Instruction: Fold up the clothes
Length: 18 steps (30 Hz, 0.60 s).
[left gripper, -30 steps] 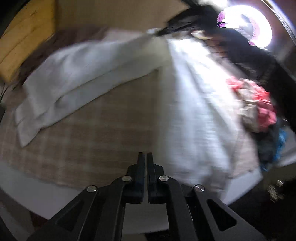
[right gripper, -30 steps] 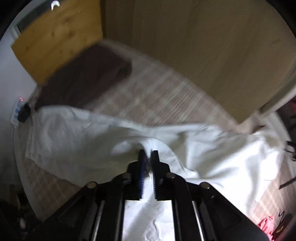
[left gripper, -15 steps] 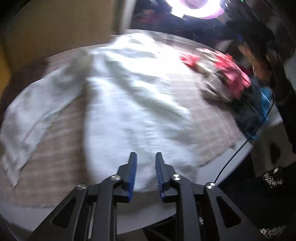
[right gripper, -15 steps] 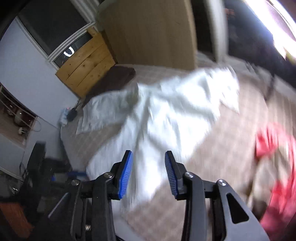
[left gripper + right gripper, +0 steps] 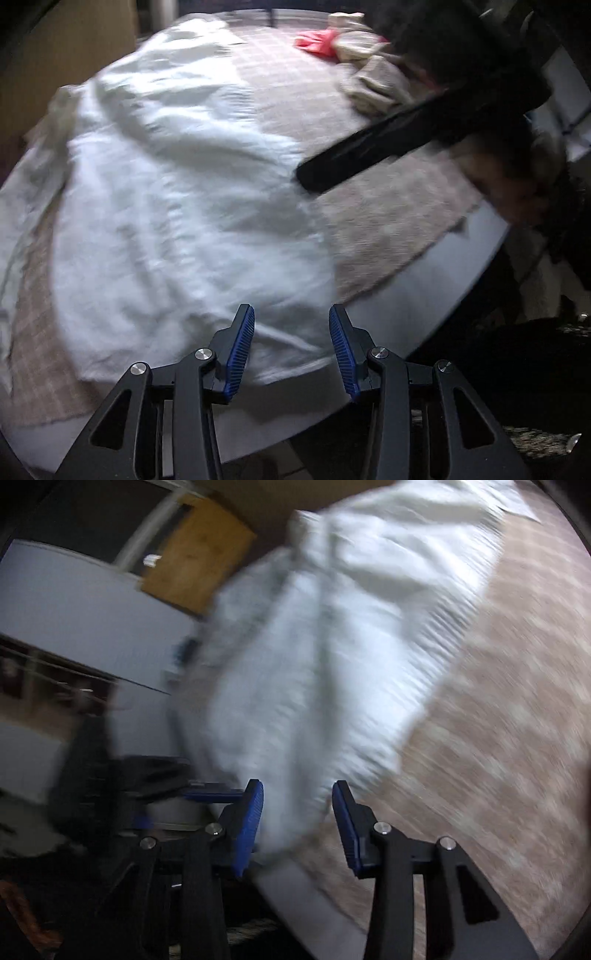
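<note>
The white garment (image 5: 177, 192) lies spread on the table (image 5: 388, 221), its long axis running away from both tongs. The left tongs (image 5: 291, 345) and right tongs (image 5: 297, 821) hang spread and empty over its near hem, the left more squarely.

One white garment (image 5: 177, 192), two claws (image 5: 291, 343)

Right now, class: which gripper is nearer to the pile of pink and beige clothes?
Right. The right gripper reaches in just below the pile of clothes, while the left gripper hangs at the table's near edge, over the white garment.
</note>
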Each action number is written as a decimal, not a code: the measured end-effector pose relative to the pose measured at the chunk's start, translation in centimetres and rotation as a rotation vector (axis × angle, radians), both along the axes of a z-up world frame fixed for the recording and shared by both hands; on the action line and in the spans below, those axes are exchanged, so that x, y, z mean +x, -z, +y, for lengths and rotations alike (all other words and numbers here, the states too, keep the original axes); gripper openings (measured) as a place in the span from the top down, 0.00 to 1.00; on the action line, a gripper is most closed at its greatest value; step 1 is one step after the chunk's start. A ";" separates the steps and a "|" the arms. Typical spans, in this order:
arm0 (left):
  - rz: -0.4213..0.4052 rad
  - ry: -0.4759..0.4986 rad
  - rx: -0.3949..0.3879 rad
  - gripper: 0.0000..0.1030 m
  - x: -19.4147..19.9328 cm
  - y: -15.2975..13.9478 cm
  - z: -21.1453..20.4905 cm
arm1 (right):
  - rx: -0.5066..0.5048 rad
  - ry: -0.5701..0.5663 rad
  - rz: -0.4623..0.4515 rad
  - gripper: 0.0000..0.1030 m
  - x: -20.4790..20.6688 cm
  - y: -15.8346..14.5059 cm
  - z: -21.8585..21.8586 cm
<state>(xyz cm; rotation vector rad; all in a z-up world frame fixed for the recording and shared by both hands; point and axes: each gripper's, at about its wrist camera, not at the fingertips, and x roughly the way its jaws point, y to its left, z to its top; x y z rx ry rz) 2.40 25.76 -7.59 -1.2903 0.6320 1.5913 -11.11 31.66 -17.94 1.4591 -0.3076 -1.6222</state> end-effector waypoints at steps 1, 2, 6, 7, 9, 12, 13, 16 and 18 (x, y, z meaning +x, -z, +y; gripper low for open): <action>-0.007 -0.033 0.017 0.61 -0.3 -0.5 -0.5 | -0.013 -0.013 0.007 0.62 -0.5 -0.6 -0.8; -0.014 -0.067 0.035 0.61 -0.7 -0.9 -0.9 | -0.027 -0.027 0.014 0.62 -1.1 -1.1 -1.5; 0.002 -0.069 0.027 0.49 -0.7 -0.6 -0.2 | 0.154 -0.015 0.145 0.59 -2.0 -2.4 -2.6; 0.006 -0.069 0.024 0.48 -0.7 -0.5 -0.1 | 0.194 -0.012 0.161 0.57 -2.0 -2.2 -2.1; 0.014 -0.069 0.019 0.48 -0.6 -0.3 0.3 | 0.262 0.014 0.167 0.56 -1.9 -1.0 -1.2; 0.027 -0.068 0.012 0.75 -0.6 0.1 0.9 | 0.265 0.029 0.114 0.62 -2.0 0.7 -1.0; 0.031 -0.068 0.009 0.87 -0.6 0.2 1.1 | 0.236 0.022 0.088 0.79 -2.0 1.0 -1.3; 0.044 -0.067 0.002 0.91 -0.5 0.5 1.6 | 0.131 0.006 0.068 0.86 -2.3 0.5 -2.8; 0.069 -0.116 0.014 0.92 -2.4 -0.6 0.7 | 0.100 0.000 0.114 0.86 -2.5 -1.0 -3.6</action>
